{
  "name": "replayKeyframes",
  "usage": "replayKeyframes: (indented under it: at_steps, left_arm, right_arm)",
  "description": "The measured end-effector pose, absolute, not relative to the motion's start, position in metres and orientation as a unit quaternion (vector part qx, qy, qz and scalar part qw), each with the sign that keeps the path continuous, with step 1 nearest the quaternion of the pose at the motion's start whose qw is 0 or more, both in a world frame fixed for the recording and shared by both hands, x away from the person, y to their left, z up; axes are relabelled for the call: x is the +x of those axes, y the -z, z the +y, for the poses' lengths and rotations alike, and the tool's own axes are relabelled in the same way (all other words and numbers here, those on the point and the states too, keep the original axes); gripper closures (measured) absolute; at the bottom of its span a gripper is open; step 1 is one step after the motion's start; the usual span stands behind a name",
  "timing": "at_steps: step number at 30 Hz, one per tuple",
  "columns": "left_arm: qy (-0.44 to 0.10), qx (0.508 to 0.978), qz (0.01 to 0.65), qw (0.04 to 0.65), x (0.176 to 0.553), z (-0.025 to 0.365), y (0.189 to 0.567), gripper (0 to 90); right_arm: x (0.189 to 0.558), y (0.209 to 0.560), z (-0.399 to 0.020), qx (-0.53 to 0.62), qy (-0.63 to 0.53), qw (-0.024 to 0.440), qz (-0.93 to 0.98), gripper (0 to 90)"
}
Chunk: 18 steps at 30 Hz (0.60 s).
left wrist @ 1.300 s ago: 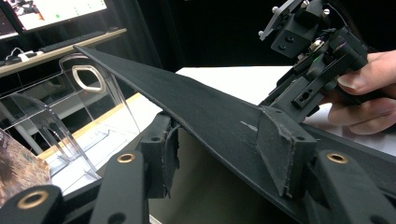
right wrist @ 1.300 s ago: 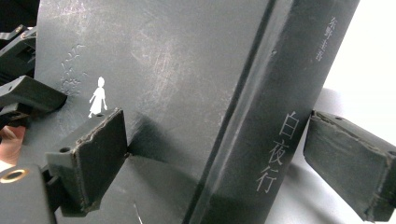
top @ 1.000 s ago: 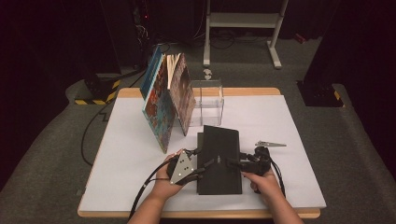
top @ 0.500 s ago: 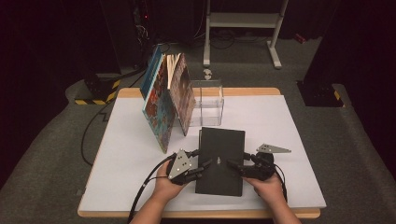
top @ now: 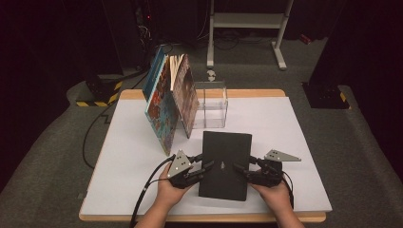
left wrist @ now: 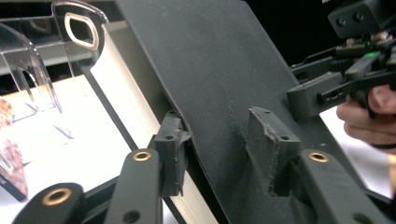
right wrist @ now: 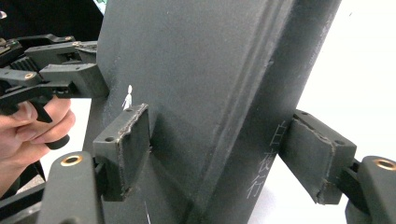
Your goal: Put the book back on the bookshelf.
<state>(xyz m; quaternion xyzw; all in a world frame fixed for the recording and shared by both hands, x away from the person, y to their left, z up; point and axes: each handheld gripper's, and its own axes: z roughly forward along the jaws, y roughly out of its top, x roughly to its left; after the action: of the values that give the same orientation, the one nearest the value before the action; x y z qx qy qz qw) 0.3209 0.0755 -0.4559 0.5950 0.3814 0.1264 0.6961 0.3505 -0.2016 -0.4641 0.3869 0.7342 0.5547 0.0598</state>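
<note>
A black hardback book (top: 224,164) sits at the front middle of the white table (top: 294,118), held from both sides. My left gripper (top: 203,161) is shut on its page edge: in the left gripper view one pad is under the book (left wrist: 224,79) and the other pad (left wrist: 271,149) presses on the cover. My right gripper (top: 244,164) is shut across the spine side. In the right gripper view the book (right wrist: 196,70) stands between the jaws, with one pad (right wrist: 123,149) on the cover. The right gripper (left wrist: 327,88) and left gripper (right wrist: 70,79) each show in the other's view.
Several colourful books (top: 166,107) lean together at the back left of the table. A clear acrylic stand (top: 211,107) is just right of them, close behind the black book, and also shows as the clear stand (left wrist: 32,65). Bare table lies to the right.
Both grippers have closed in on the book's sides. The book has turned a little, so more of its cover faces up. The right gripper's grey plate has swung into sight.
</note>
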Motion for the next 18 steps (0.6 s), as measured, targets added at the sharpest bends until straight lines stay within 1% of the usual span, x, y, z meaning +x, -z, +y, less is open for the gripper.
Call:
replayKeyframes:
  at_steps: [8,18]
  left_arm:
    - [-0.117,0.587,0.396,0.696,0.32,0.075,0.449,62.5]
    - [-0.129,0.582,0.389,0.703,0.319,0.075,0.443,65.5]
  right_arm:
    - [0.347,0.459,-0.203,0.378,-0.557,0.077,0.735,28.6]
    - [0.343,0.449,-0.201,0.369,-0.561,0.108,0.733,33.1]
